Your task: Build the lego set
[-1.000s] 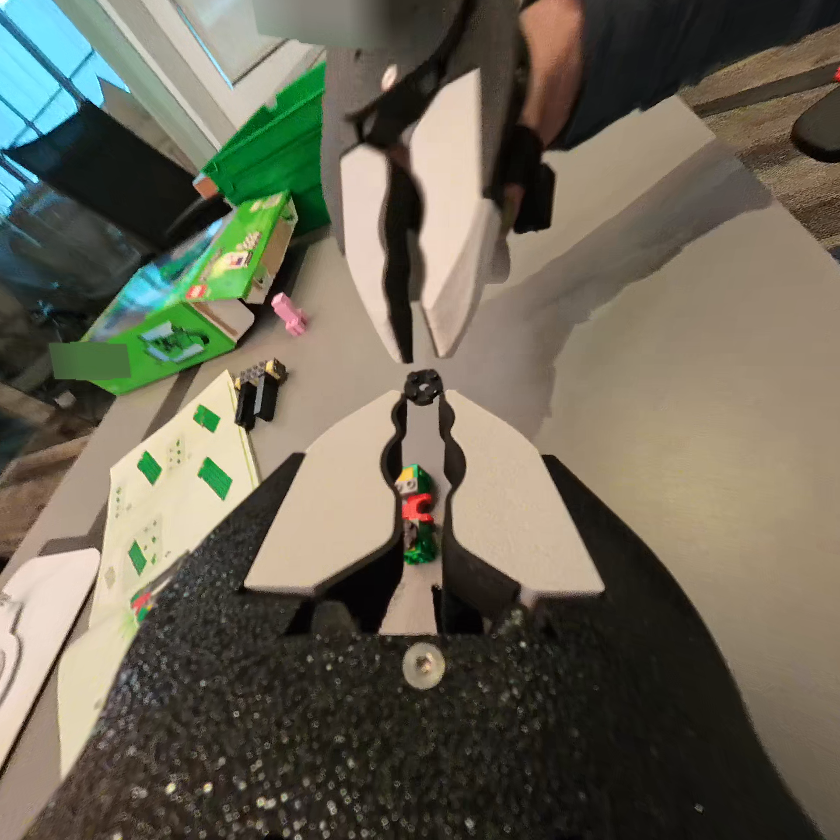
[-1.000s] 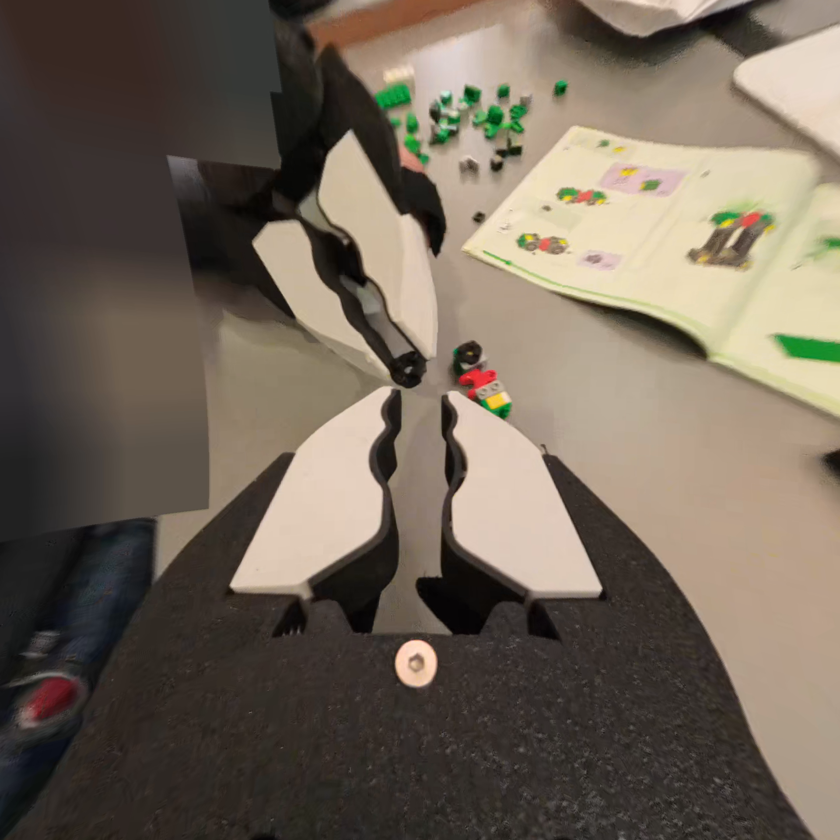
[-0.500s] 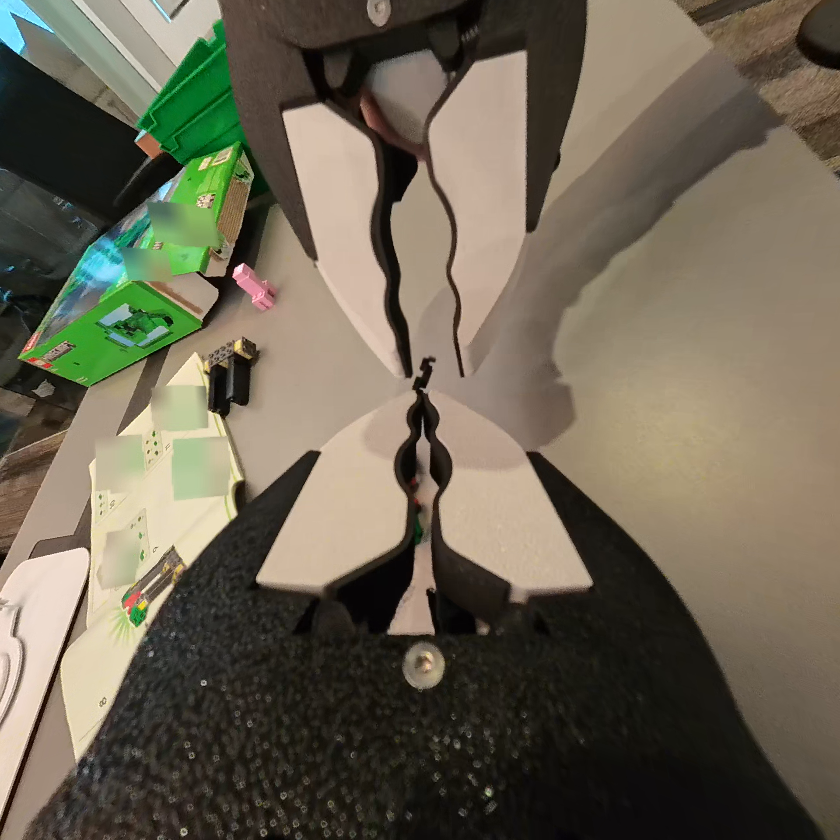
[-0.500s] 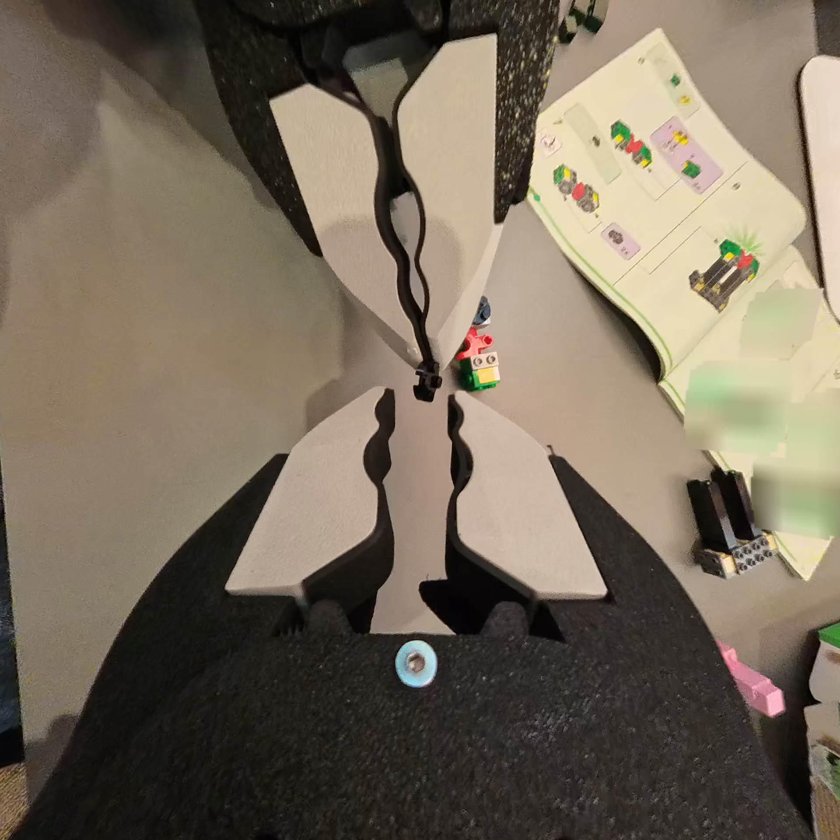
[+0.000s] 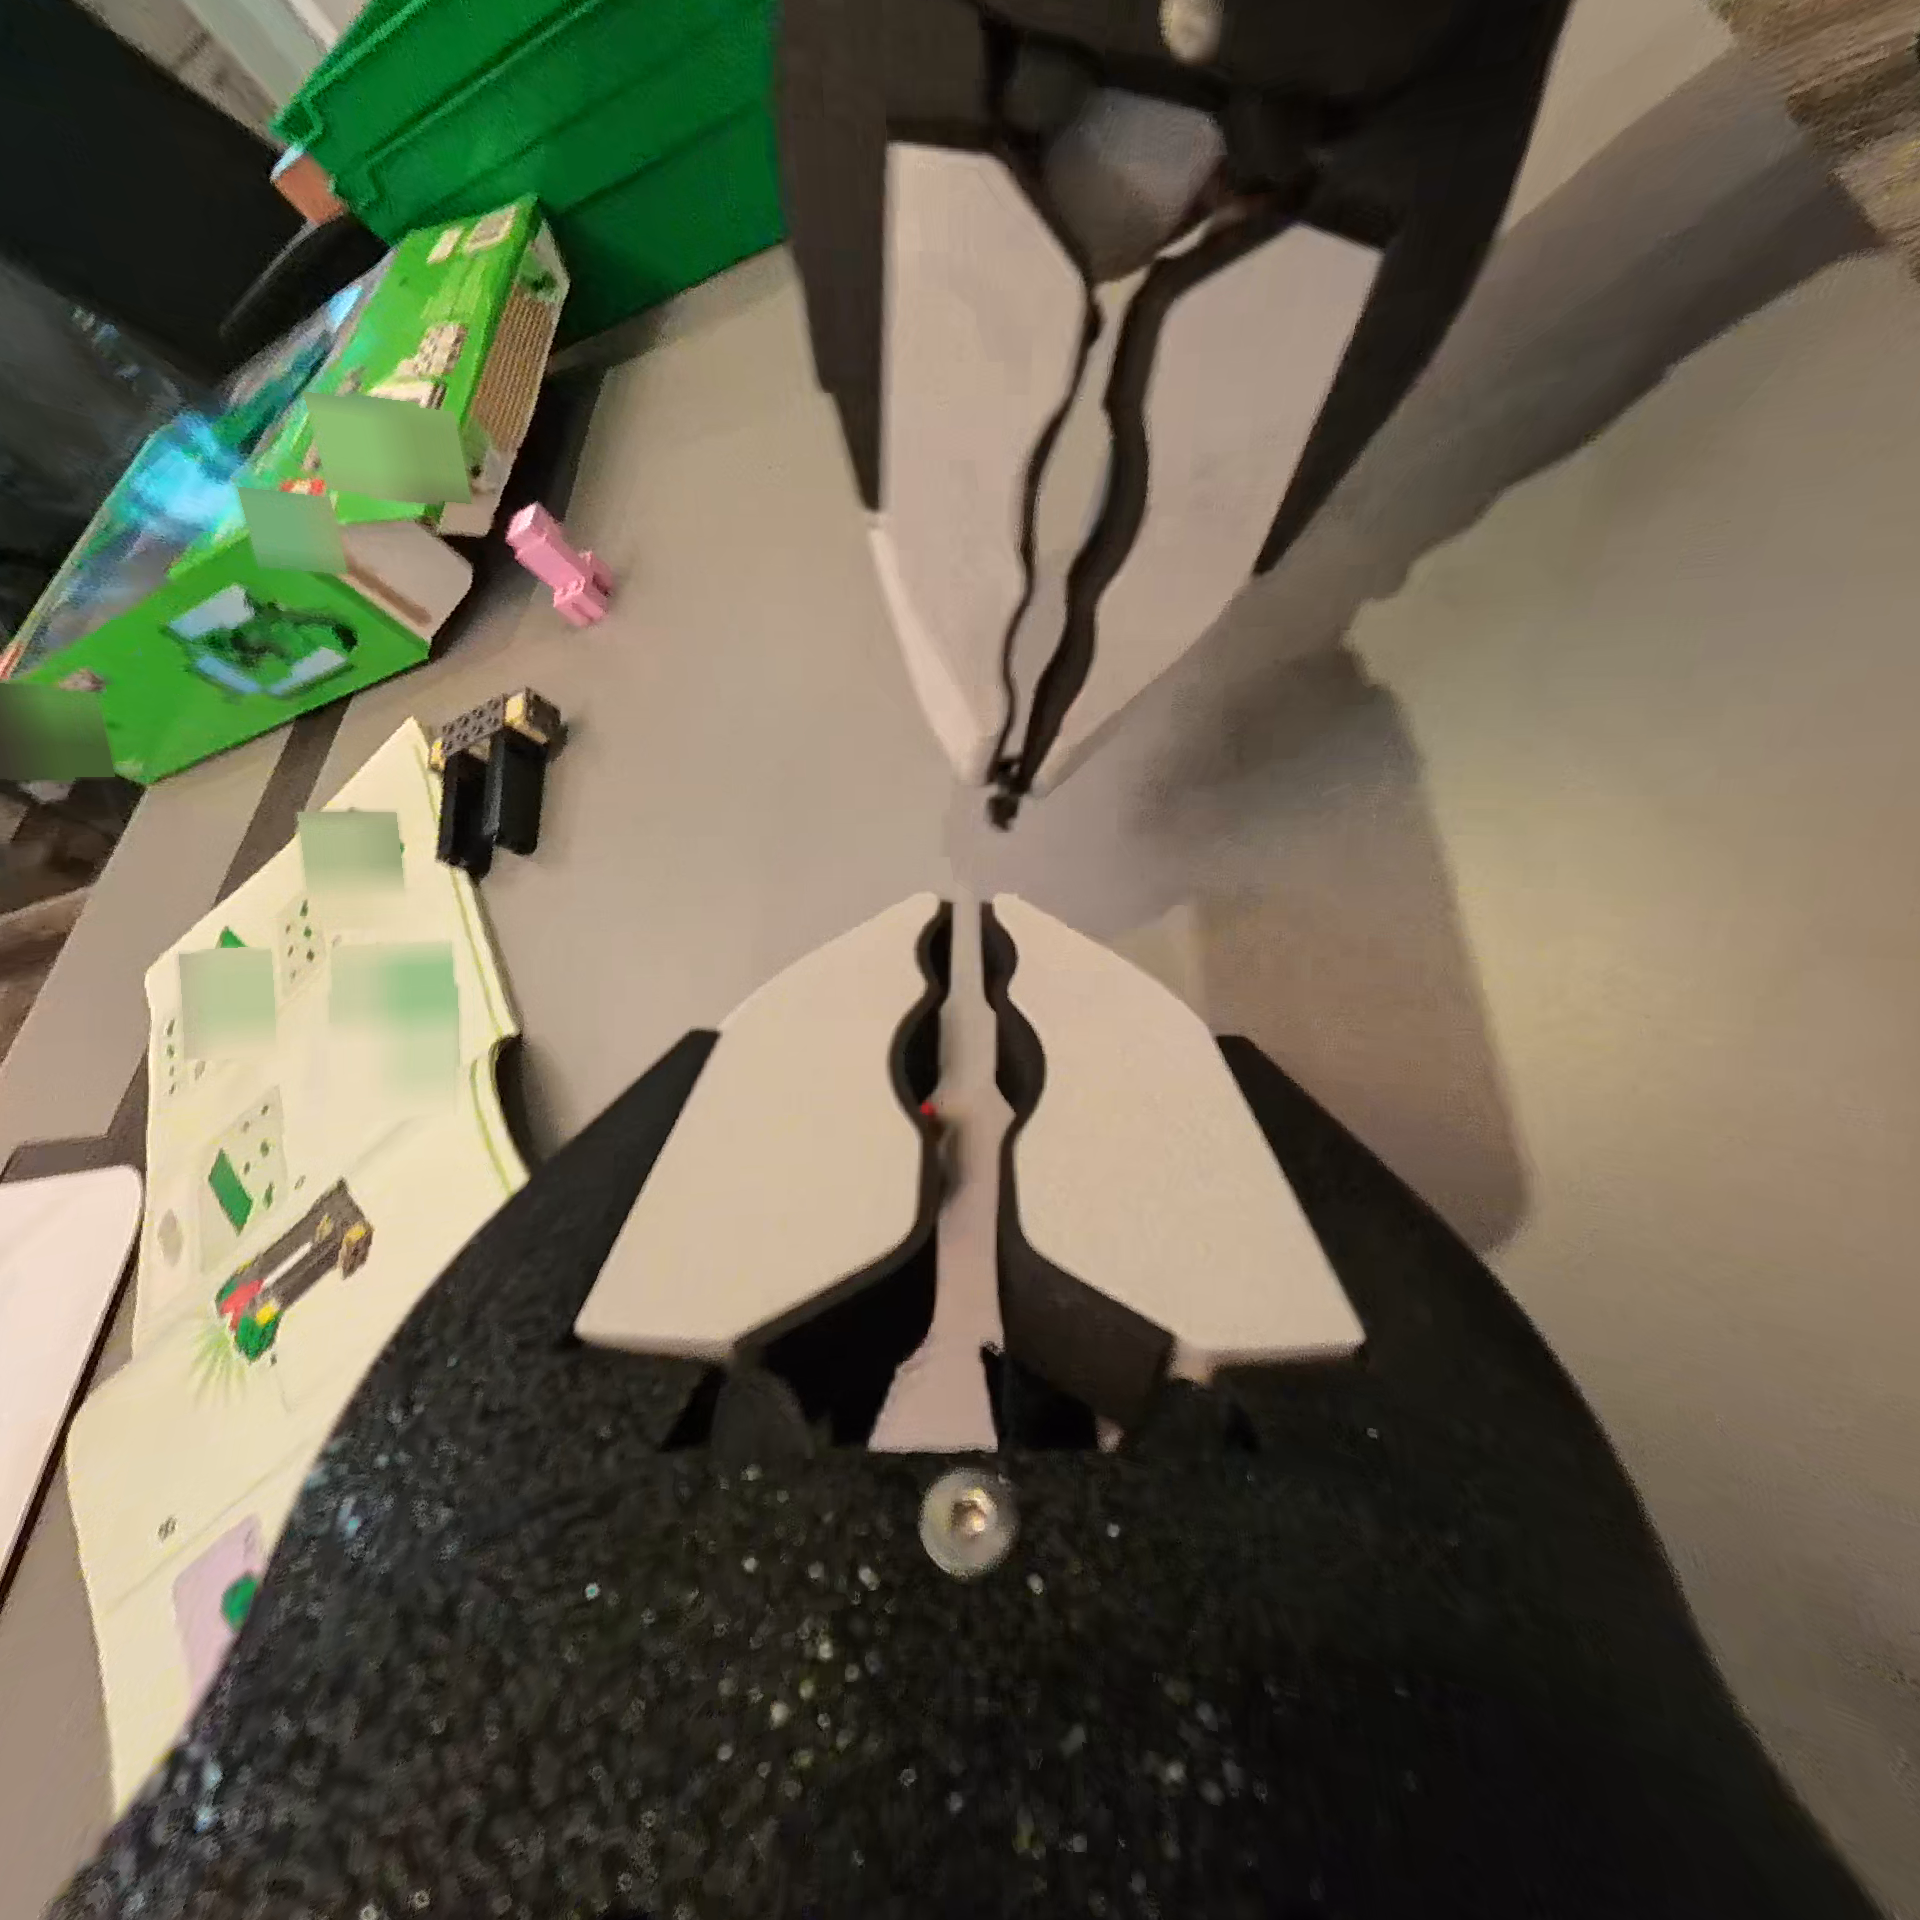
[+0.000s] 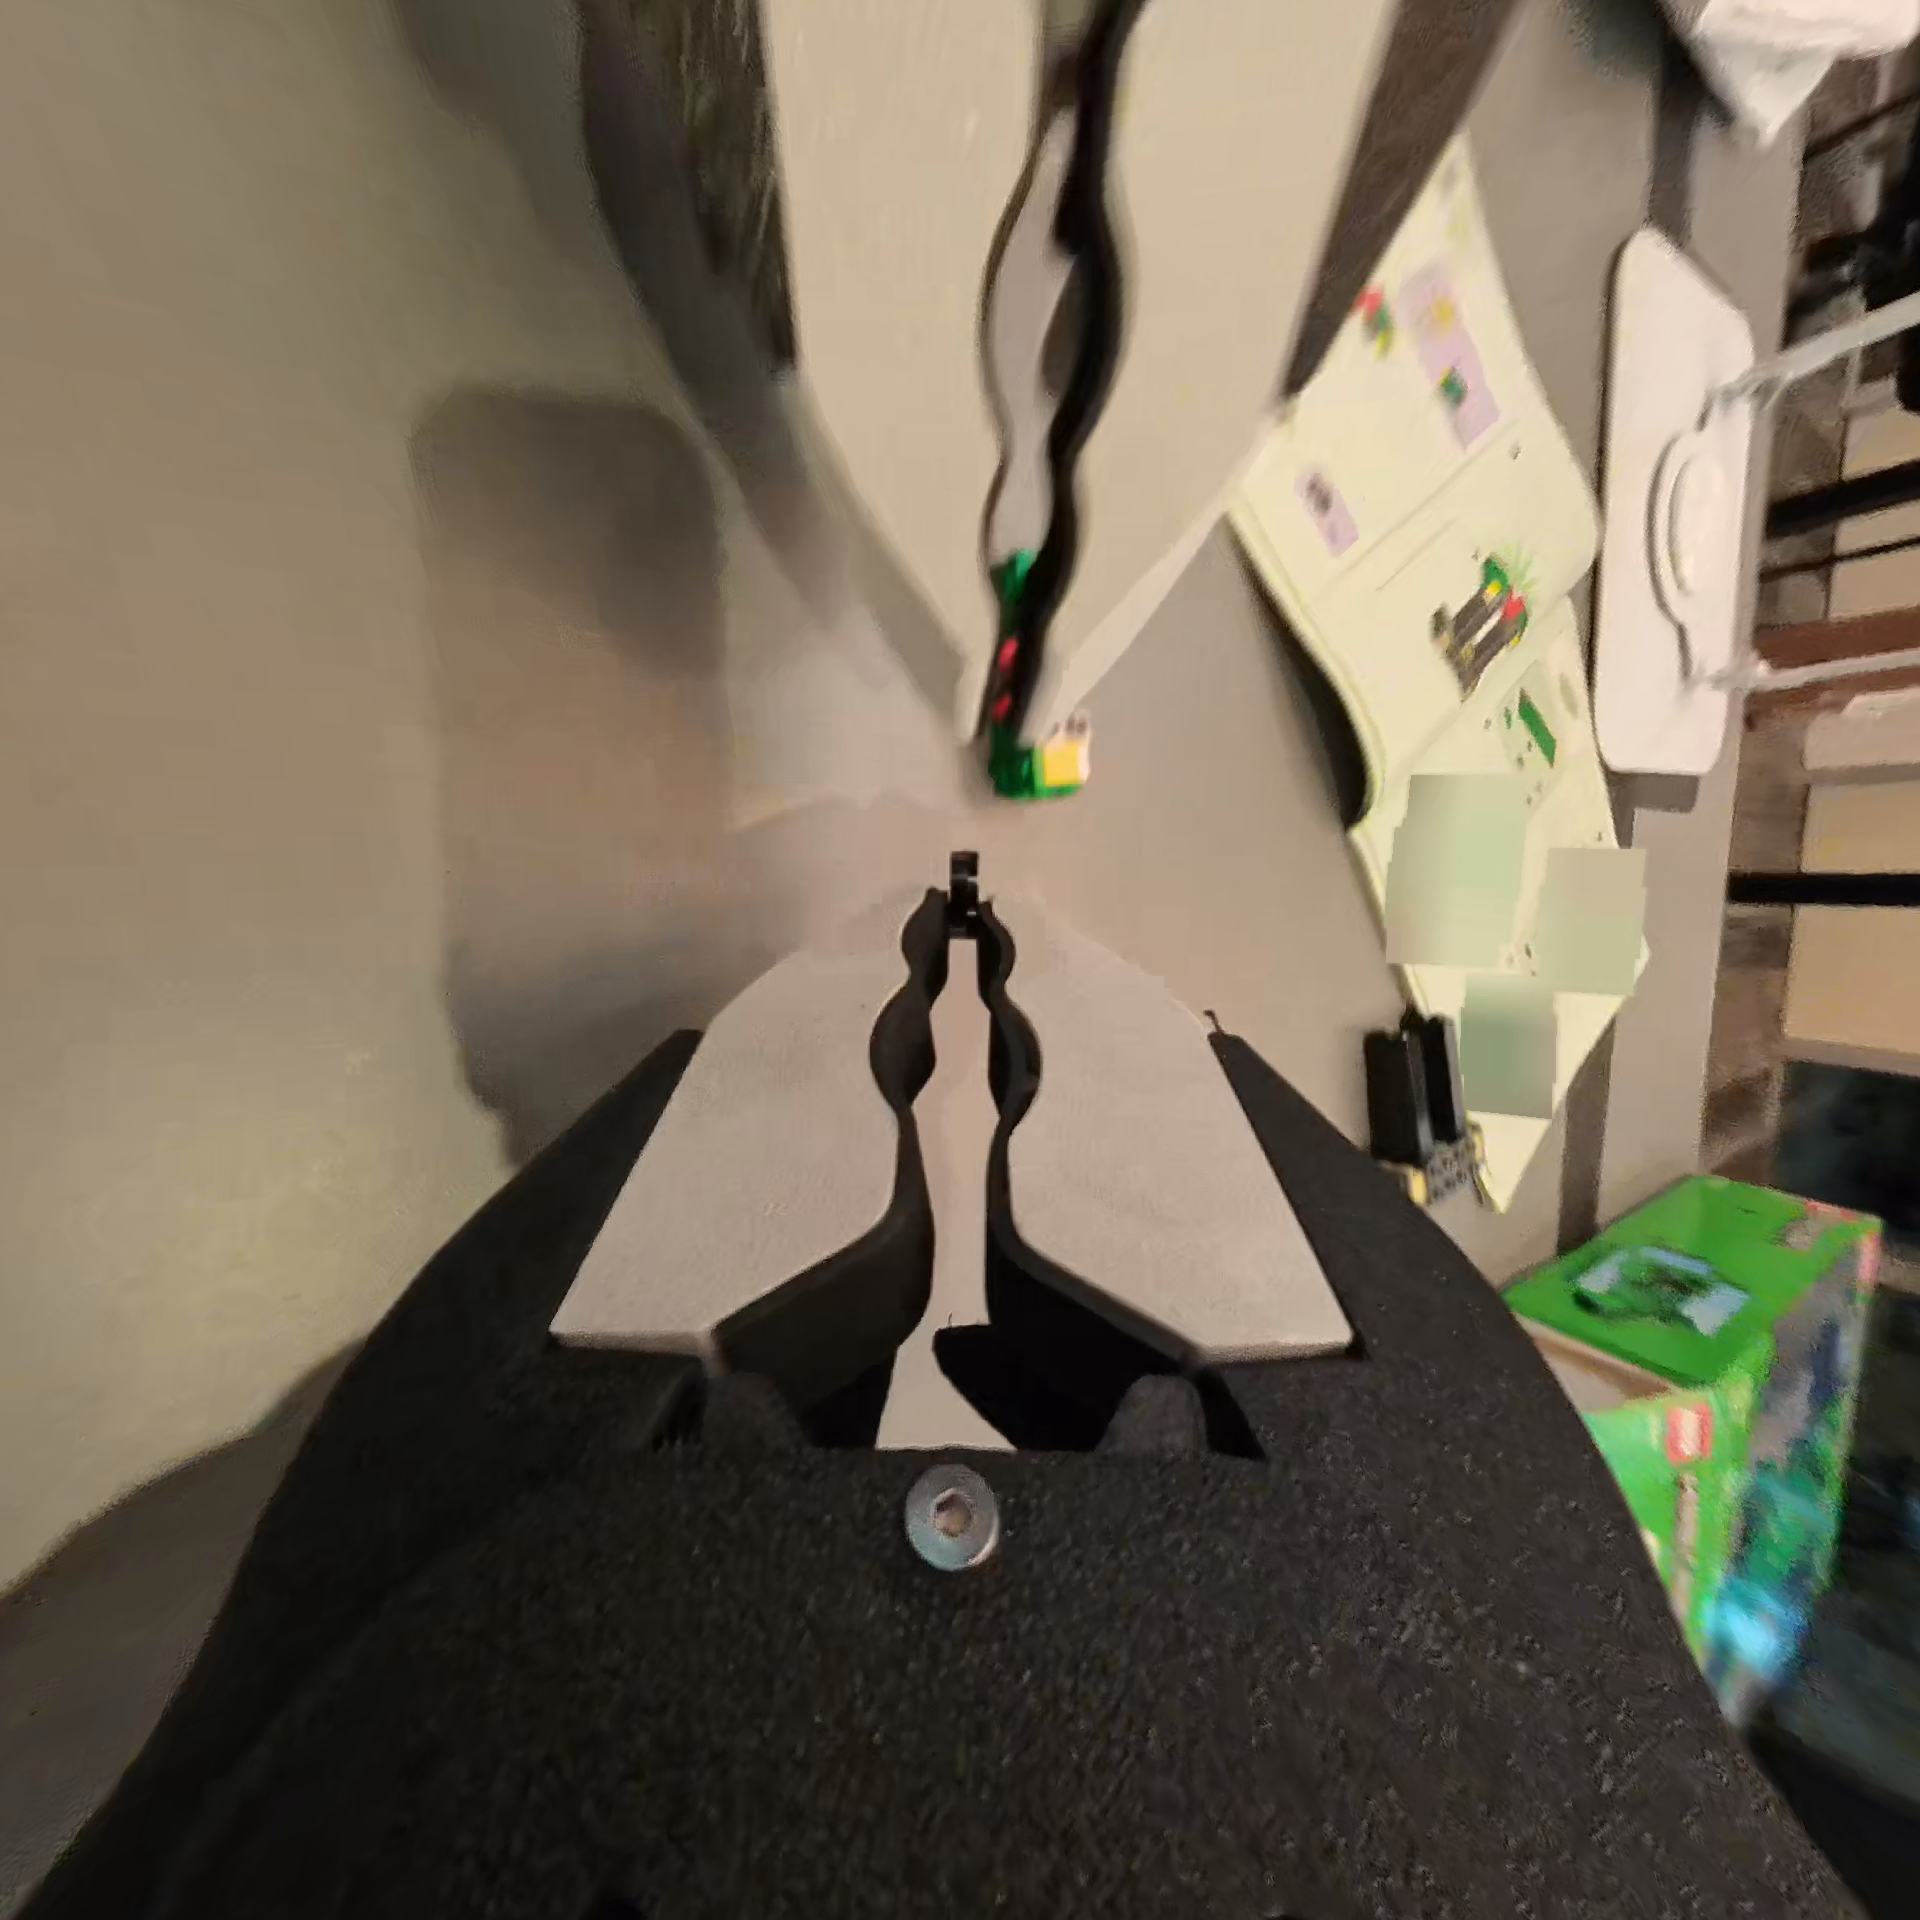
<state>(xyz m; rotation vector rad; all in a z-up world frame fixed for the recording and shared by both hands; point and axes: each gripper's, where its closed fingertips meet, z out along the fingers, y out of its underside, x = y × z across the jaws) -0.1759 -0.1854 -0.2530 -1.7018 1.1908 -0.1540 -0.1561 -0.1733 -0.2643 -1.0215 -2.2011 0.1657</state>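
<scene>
My right gripper (image 6: 966,909) is shut on a small black lego piece (image 6: 964,883), held edge-on at its fingertips. In the left wrist view the right gripper (image 5: 1003,779) points at me from above with the black piece (image 5: 1001,805) at its tip. My left gripper (image 5: 971,909) faces it a short gap away, its fingers parted by a narrow slit with nothing between them. A green, red and yellow lego assembly (image 6: 1049,764) lies on the grey table (image 5: 1558,935) under the left gripper's fingers (image 6: 883,364). Only a red speck of the assembly (image 5: 928,1110) shows through the slit.
An open instruction booklet (image 5: 312,1091) lies on the left, with a black lego build (image 5: 494,779) at its far corner. A pink lego figure (image 5: 556,556), a green set box (image 5: 260,582) and a green bin (image 5: 582,135) lie beyond. A white tray (image 5: 52,1299) sits at the left edge.
The black piece has passed from my left gripper to my right. The right gripper closed on it, the left let go, and the two grippers drew slightly apart.
</scene>
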